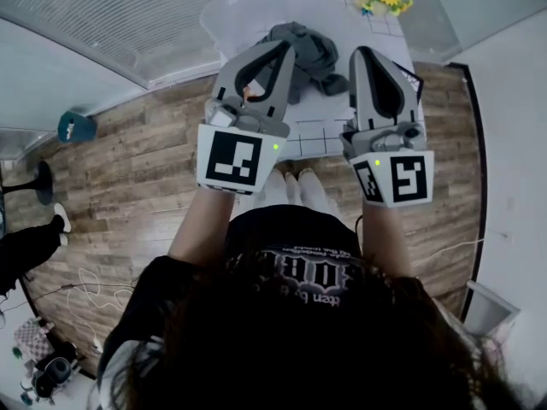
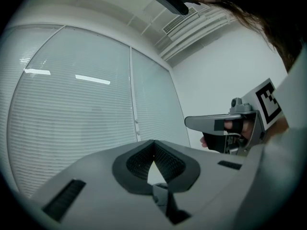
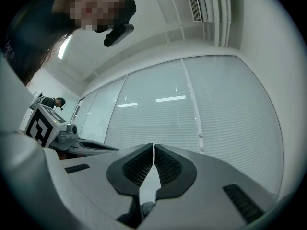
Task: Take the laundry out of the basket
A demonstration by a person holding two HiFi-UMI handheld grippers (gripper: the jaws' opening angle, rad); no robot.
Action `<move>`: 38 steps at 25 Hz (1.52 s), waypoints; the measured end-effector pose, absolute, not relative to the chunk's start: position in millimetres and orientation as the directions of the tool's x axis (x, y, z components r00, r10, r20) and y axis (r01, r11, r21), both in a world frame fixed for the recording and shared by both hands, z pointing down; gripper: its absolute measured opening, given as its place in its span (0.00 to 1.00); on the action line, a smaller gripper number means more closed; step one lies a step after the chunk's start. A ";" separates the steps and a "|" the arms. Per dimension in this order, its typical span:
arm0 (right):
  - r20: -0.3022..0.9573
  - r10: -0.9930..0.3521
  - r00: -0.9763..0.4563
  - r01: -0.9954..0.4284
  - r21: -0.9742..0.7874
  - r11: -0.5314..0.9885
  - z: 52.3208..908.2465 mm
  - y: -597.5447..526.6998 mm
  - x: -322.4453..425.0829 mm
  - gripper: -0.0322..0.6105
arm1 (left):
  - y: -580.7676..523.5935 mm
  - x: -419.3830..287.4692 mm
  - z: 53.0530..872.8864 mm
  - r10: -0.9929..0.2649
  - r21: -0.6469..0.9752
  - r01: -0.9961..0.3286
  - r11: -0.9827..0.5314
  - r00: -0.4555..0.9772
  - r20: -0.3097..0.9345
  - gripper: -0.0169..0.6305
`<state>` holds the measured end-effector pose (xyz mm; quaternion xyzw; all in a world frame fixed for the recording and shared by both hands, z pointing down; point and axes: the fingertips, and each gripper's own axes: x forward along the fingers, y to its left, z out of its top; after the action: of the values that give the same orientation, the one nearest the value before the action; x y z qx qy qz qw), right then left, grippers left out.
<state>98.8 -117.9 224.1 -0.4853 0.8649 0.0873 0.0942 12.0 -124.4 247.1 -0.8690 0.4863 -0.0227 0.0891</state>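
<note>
While the person holds both up, the left gripper (image 2: 153,143) and right gripper (image 3: 153,146) have jaws closed together, empty; grey laundry (image 1: 305,51) lies heaped on the white table (image 1: 329,131) beyond.

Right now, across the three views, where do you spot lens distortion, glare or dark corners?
Head view: the wide-angle lens bows the floorboards. Left gripper view: black rounded corners, bowed blinds, bright light streaks on them. Right gripper view: same dark corners, similar light streaks on its blinds.

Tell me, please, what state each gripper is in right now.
Left gripper: closed, holding nothing.
Right gripper: closed, holding nothing.
</note>
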 end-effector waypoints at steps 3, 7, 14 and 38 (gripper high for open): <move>-0.247 -0.815 -0.525 -0.847 0.057 0.529 223.9 -131.7 99.9 0.09 | -138.1 15.9 249.6 -0.853 -0.181 -0.843 -0.507 0.520 -0.033 0.03; -0.244 -0.798 -0.551 -0.830 0.056 0.555 224.7 -152.8 100.9 0.09 | -159.7 23.2 252.3 -0.859 -0.196 -0.844 -0.500 0.512 -0.015 0.03; -0.242 -0.770 -0.590 -0.800 0.044 0.599 229.5 -185.9 109.2 0.09 | -189.2 35.5 259.0 -0.875 -0.202 -0.857 -0.475 0.484 0.004 0.03; -0.223 -0.787 -0.575 -0.808 0.005 0.589 230.3 -238.9 106.9 0.09 | -244.0 75.2 321.3 -0.560 -0.362 -0.441 -0.821 0.745 0.363 0.10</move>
<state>106.9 -238.9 230.3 -0.4501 0.8859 0.0532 0.0989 75.2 -244.0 321.3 -0.9252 0.2704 -0.2335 0.1275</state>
